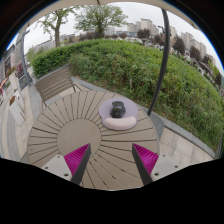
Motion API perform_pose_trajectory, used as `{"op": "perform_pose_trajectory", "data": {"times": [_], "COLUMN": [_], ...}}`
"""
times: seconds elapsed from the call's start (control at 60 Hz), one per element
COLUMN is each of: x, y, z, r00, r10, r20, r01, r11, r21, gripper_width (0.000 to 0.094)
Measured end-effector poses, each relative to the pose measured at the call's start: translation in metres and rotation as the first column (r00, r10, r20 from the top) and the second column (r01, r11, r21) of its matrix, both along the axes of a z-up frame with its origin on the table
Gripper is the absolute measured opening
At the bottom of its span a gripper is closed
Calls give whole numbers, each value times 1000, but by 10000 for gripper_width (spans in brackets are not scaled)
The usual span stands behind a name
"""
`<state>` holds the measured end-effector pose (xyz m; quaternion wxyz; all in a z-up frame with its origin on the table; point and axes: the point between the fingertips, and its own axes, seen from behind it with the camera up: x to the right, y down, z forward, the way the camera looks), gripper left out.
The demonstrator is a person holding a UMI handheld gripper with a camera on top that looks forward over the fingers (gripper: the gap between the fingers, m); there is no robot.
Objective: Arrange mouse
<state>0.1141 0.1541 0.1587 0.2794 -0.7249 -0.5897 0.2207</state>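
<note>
Tongs (112, 160) seen from their own camera, looking forward along the two fingers. The fingers stand wide apart, each with a magenta pad (76, 158) on its inner face, and nothing is held between them; only bare slats show in the gap.

The fingers hang above a round slatted wooden table (60, 130), whose boards fan out from a central disc. The mouse (118, 109), small and dark, lies beyond the fingertips, well apart from them and roughly on the midline between the two fingers, slightly toward the right finger. It rests on top of a pale lavender, rounded mat (119, 121), which lies flat on the table; the mat shows around and in front of the mouse. Neither finger touches the mouse or the mat.

Beyond the table's far edge rises a broad green hedge (140, 65). A thin dark pole (163, 75) stands upright to the right of the mouse, ahead of the right finger, crossing in front of the hedge. To the left of the table, ahead of the left finger and farther off, stands a wooden bench (55, 83) on paved ground. Past the hedge appear trees (95, 18) and pale buildings (150, 27) under a bright sky.

Which way the mouse points cannot be made out.
</note>
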Motion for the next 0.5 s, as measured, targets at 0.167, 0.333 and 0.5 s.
{"op": "perform_pose_trajectory", "data": {"times": [0.167, 0.333, 0.5], "x": [46, 48, 39], "y": [-26, -38, -39], "z": [2, 9, 18], "r00": [1000, 999, 998], "r10": [10, 44, 52], "r20": [20, -2, -24], "r01": [-9, -44, -51], "r11": [1000, 999, 998], "r21": [-12, 16, 48], "gripper_width": [851, 852, 852]}}
